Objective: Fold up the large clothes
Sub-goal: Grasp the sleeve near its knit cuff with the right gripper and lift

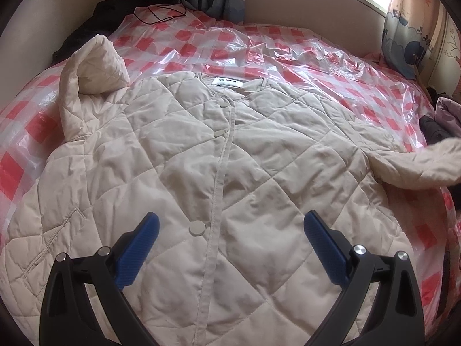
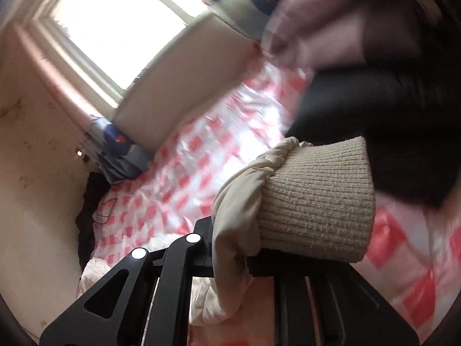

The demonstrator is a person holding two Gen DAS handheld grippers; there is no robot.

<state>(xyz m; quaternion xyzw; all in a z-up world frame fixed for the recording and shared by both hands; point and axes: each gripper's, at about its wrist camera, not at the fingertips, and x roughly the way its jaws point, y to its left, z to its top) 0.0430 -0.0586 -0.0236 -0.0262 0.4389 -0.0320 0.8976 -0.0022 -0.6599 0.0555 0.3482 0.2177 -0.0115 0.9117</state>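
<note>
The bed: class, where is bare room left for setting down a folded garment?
Free: checkered sheet between jacket collar and headboard. Crowded: jacket fills the middle; dark clothes pile far-left; more clothes at right edge.

Right wrist view, motion-blurred. Right gripper (image 2: 247, 262) closed on the sleeve (image 2: 230, 216) of the cream jacket; fingertips hidden by fabric. Ribbed knit cuff (image 2: 317, 199) sticks out just beyond the gripper. Behind the cuff: red-and-white checked plastic sheet (image 2: 184, 167). Dark blurred garment (image 2: 374, 115) above the cuff. Window (image 2: 115, 20) far beyond, upper left.
</note>
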